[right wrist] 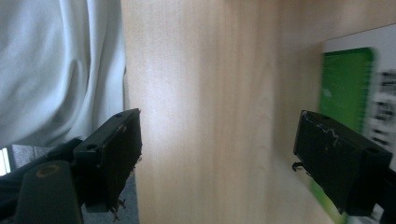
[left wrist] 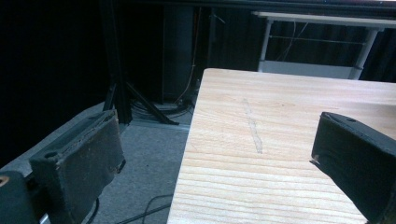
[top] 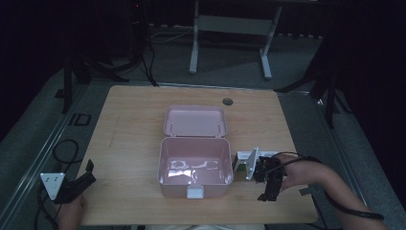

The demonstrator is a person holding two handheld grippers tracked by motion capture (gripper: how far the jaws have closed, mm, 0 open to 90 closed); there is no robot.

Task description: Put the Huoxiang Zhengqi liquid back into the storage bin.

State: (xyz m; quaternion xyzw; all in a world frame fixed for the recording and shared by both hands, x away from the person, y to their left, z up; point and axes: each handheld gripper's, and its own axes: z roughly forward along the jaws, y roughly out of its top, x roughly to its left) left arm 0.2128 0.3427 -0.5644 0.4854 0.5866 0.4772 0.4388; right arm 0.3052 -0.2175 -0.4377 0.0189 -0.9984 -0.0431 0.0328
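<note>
An open pink lunch box (top: 194,168) stands in the middle of the wooden table (top: 129,124), its lid (top: 195,121) tipped back and a white latch (top: 195,192) at its front. It looks empty inside. A small white and green carton (top: 245,162) (right wrist: 348,84) lies just right of the box. My right gripper (top: 265,184) (right wrist: 218,128) hovers beside that carton, open, with bare wood between the jaws. My left gripper (top: 90,171) (left wrist: 217,135) is open at the table's front left edge, holding nothing.
A round cable hole (top: 227,101) sits at the table's far edge. Cables (top: 64,148) lie on the grey floor left of the table. A white desk frame (top: 230,28) stands behind. White cloth of the person's clothing (right wrist: 56,65) is at the near edge.
</note>
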